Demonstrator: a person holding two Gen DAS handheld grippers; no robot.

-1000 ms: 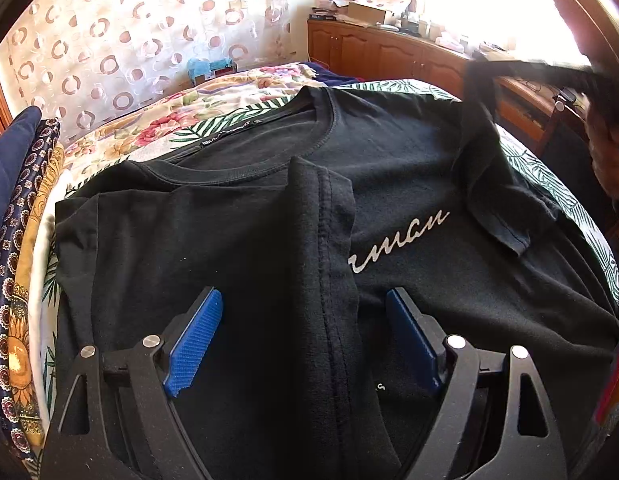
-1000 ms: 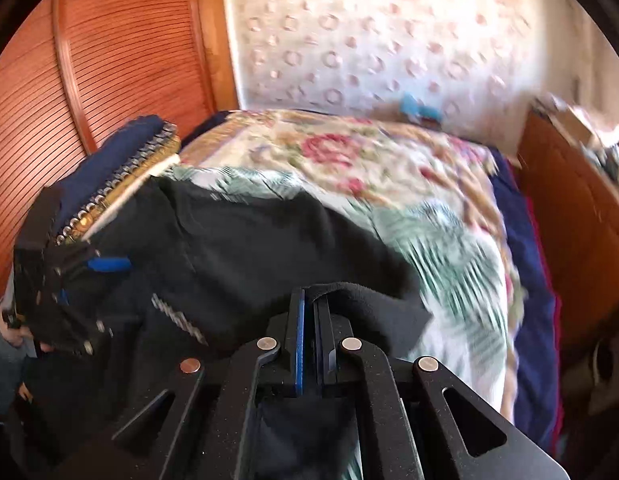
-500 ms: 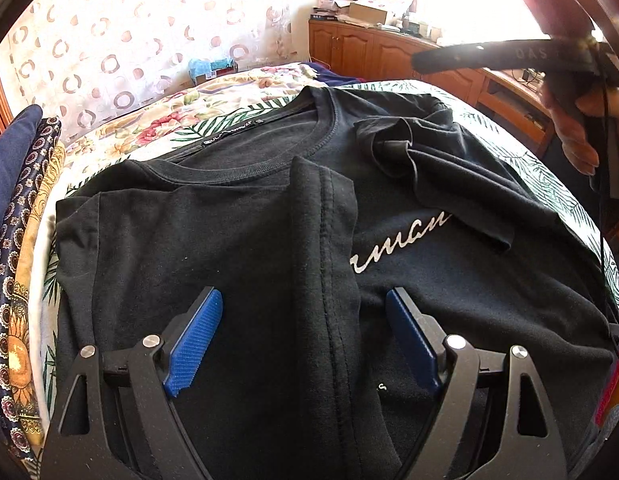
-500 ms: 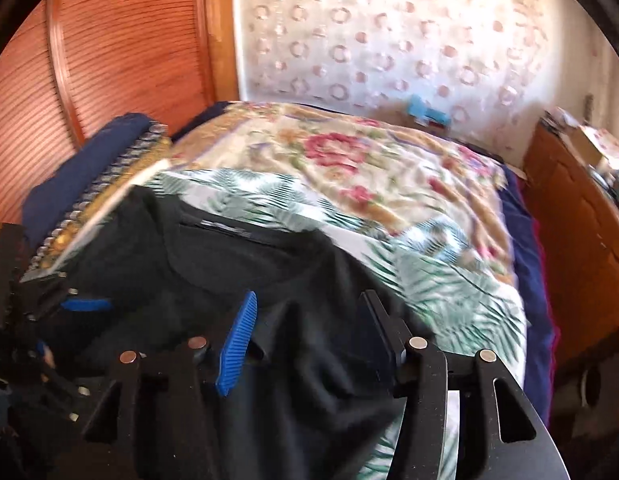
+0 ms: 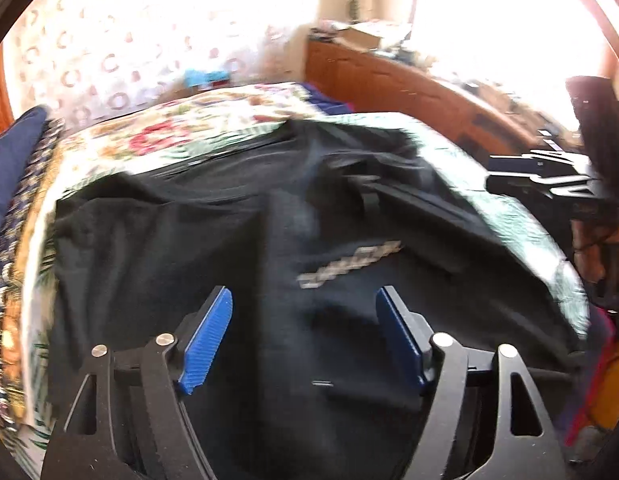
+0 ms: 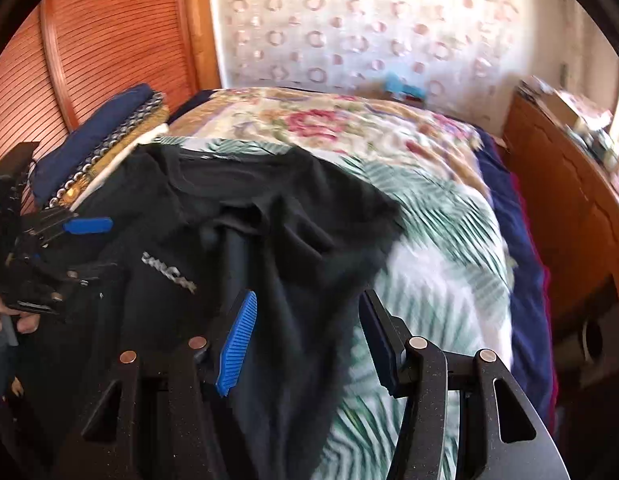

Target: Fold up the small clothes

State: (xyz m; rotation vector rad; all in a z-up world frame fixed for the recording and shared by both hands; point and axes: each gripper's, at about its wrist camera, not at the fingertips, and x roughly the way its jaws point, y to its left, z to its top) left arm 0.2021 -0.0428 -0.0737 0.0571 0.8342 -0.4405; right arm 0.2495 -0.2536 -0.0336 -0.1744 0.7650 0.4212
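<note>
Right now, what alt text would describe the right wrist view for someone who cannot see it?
A black T-shirt lies partly folded on a leaf-print bedspread, seen past the open right gripper with blue pads. The left gripper is at the left edge.

Left wrist view motion-blurred: white lettering [image 5: 349,264] on black T-shirt [image 5: 189,248] unreadable; window area overexposed.

Pretty clearly a home bedroom. A bed [image 6: 449,248] is covered with a floral and palm-leaf bedspread [image 6: 349,128], folded linens [image 6: 105,140] are stacked at its edge, a slatted wooden wardrobe door [image 6: 109,44] is seen behind, circle-patterned wallpaper [image 6: 349,20] lines the wall, and a cluttered wooden dresser [image 5: 389,76] is lit by a bright window.
</note>
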